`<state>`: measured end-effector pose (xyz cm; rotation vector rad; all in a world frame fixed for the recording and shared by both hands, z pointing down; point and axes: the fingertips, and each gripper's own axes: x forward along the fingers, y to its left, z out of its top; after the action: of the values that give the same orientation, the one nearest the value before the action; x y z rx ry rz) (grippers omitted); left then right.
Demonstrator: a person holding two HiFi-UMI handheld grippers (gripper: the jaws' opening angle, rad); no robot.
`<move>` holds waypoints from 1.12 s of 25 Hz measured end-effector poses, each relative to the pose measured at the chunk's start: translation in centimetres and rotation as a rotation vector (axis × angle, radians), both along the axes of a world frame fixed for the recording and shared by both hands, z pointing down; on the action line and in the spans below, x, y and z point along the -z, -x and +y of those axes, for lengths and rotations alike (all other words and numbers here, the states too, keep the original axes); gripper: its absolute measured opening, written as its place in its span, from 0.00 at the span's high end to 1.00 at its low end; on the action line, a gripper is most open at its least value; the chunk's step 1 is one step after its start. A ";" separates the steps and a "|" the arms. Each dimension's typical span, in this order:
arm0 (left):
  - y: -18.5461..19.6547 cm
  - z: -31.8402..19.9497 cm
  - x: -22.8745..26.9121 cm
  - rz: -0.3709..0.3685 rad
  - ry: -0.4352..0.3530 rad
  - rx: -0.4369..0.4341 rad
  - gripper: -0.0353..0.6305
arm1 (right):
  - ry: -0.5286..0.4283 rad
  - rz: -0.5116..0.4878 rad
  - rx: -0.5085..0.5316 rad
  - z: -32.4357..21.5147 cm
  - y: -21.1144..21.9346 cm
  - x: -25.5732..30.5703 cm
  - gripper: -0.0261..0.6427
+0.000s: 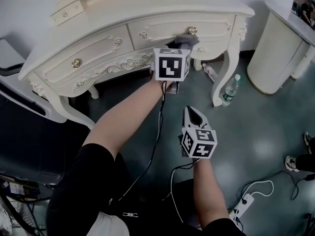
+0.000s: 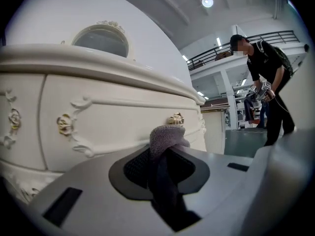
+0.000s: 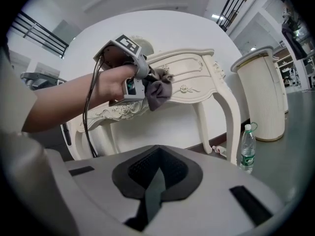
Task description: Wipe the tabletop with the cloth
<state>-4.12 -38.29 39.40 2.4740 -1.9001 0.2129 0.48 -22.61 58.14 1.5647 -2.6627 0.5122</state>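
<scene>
Your left gripper [image 2: 165, 154] clamps the grey cloth [image 2: 168, 137] — its tuft pokes forward along the jaws, near the table's drawer front [image 2: 113, 127]. Your right gripper [image 3: 156, 176] — jaws together, empty. The bottle [image 3: 247, 154] label is too small to read.

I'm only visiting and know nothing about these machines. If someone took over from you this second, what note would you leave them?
Left gripper: shut on the grey cloth, which sticks out past the jaw tips.
Right gripper: jaws together, nothing between them, held low over the floor, away from the table.
Cloth: in front of a drawer of the cream table, near a gold knob and below the tabletop. Whether it touches the drawer front cannot be told.
Done: cloth is in hand.
Left: lift it onto the tabletop and wipe. No wiping of the top shows here.
</scene>
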 end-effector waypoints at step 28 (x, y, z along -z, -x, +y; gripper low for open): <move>27.7 14.1 4.9 0.040 -0.113 0.329 0.83 | -0.026 0.053 0.264 0.6 15.9 0.0 0.96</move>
<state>-31.78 -24.18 34.47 2.1604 -2.3184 0.0496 -15.43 -22.01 58.17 1.1862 -2.7844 0.4194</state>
